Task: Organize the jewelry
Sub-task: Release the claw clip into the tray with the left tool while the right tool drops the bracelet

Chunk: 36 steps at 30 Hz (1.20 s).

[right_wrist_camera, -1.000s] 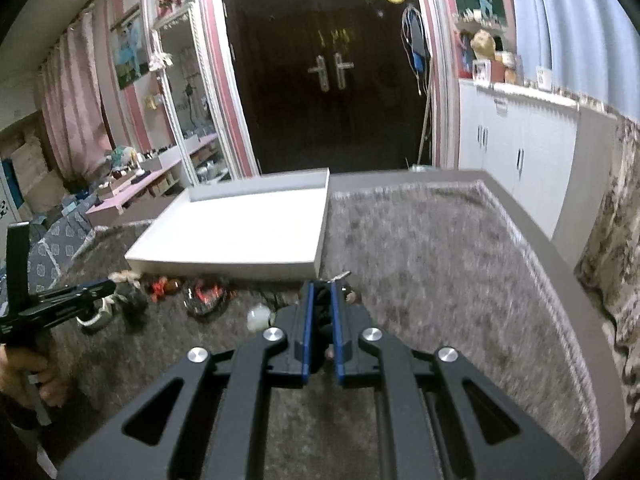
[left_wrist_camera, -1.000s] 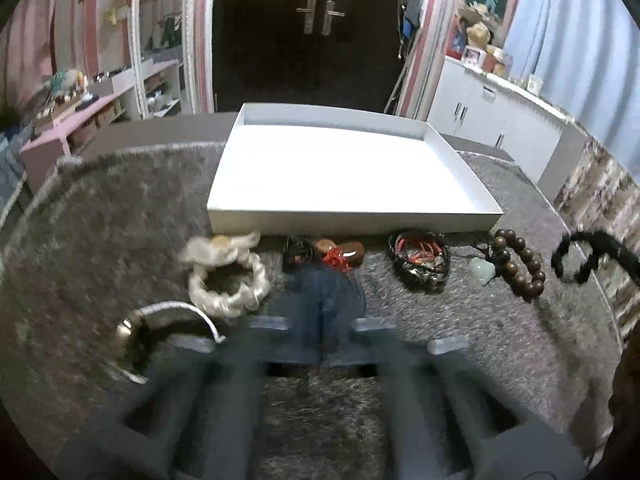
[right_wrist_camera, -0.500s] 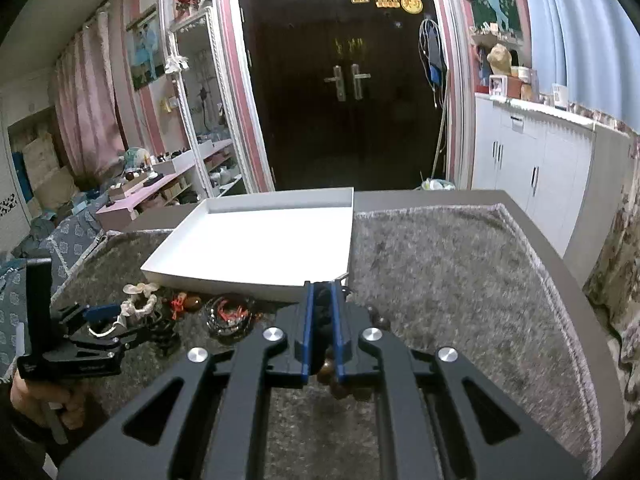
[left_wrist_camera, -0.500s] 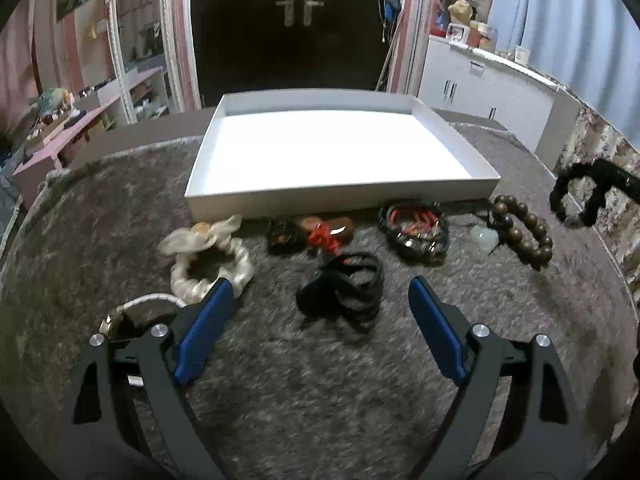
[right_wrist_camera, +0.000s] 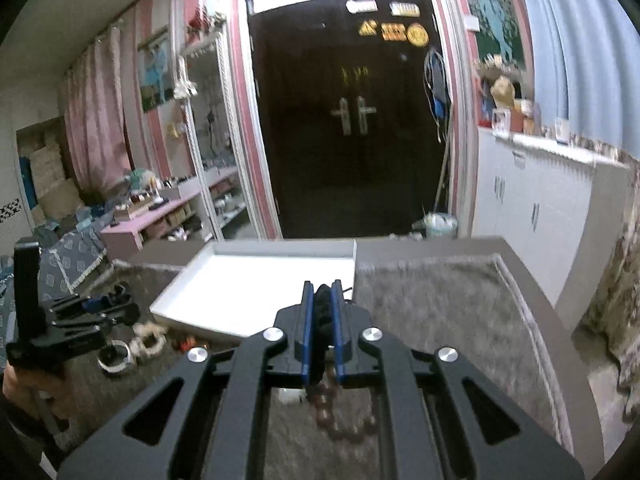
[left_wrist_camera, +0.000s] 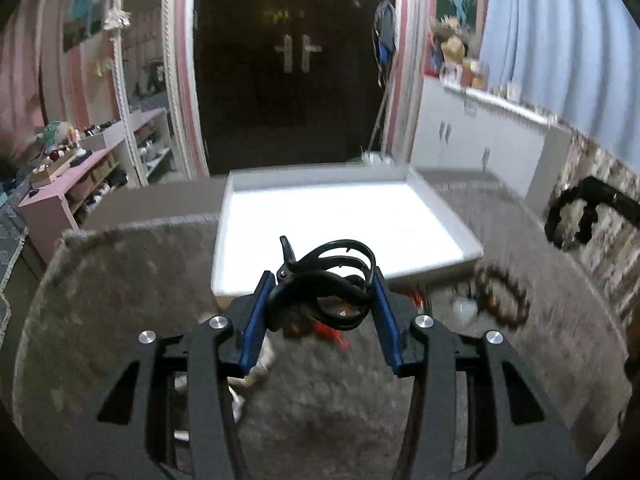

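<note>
Black cord bracelet (left_wrist_camera: 326, 280) is getting pinched in the left gripper (left_wrist_camera: 320, 300) after closing, white tray (left_wrist_camera: 440, 204) sitting at twelve o'clock.

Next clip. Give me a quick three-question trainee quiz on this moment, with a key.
1. True or false: the white tray already holds jewelry.
2. What does the left gripper hold? A) black coiled bracelet B) pearl bracelet C) nothing
3. Which piece lies on the grey mat to the right of the left gripper?
Key: 1 false, nothing shows in the tray. 2 A: the jaws have just been closing and the bracelet is pressed between them. 3 the brown bead bracelet.
</note>
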Each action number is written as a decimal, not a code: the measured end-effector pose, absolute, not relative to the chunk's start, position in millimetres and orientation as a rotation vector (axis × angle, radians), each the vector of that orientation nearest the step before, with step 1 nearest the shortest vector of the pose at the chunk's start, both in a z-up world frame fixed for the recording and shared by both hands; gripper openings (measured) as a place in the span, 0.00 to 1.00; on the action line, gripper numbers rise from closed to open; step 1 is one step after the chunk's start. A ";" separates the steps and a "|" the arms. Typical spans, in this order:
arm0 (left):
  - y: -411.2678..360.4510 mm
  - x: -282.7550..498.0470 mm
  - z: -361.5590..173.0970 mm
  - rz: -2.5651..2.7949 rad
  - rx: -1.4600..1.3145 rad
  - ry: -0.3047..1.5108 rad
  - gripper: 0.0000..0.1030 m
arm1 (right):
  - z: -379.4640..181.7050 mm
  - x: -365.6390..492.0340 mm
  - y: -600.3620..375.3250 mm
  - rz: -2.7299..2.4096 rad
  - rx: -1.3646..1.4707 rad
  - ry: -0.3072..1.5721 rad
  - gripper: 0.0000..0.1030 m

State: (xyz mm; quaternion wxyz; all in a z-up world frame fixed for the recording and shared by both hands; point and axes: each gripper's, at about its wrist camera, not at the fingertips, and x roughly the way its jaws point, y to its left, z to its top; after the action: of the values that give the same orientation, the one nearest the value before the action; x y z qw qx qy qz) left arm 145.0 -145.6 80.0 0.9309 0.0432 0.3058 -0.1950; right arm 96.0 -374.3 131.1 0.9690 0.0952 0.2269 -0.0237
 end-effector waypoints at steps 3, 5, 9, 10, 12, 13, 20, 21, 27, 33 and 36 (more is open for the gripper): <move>-138.0 156.0 91.9 -0.380 0.076 0.613 0.45 | 140.7 109.9 -368.1 -0.025 0.187 0.435 0.08; -137.1 162.5 97.3 -0.371 0.077 0.603 0.45 | 144.5 119.2 -363.5 -0.011 0.184 0.429 0.08; -135.9 174.2 102.2 -0.367 0.074 0.594 0.45 | 146.0 136.7 -354.7 0.016 0.184 0.430 0.08; -136.0 178.8 102.7 -0.363 0.074 0.595 0.45 | 145.5 141.5 -353.0 0.021 0.187 0.433 0.08; -137.4 188.1 103.3 -0.355 0.065 0.599 0.45 | 144.0 150.3 -349.9 0.027 0.188 0.437 0.08; -137.5 192.1 103.1 -0.352 0.060 0.601 0.45 | 142.6 154.8 -348.9 0.030 0.190 0.440 0.08; -137.4 220.5 92.7 -0.323 0.049 0.612 0.45 | 124.6 190.0 -345.3 0.028 0.193 0.471 0.08; -137.1 224.1 90.2 -0.320 0.047 0.615 0.45 | 120.5 195.6 -345.1 0.029 0.198 0.478 0.08; -138.2 247.9 63.2 -0.278 0.034 0.644 0.45 | 89.6 217.4 -343.9 0.028 0.227 0.524 0.08; -143.6 264.2 32.3 -0.289 0.020 0.699 0.45 | 52.9 236.6 -340.6 0.026 0.253 0.599 0.08; -147.6 270.0 17.5 -0.301 0.018 0.733 0.45 | 40.0 242.9 -340.0 0.027 0.250 0.638 0.08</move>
State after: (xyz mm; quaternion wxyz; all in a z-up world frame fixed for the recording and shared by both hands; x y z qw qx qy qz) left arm 270.0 -147.6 17.5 0.9226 0.0088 0.3569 -0.1465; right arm 242.9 -340.0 40.0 0.9419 0.1224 0.3126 0.0134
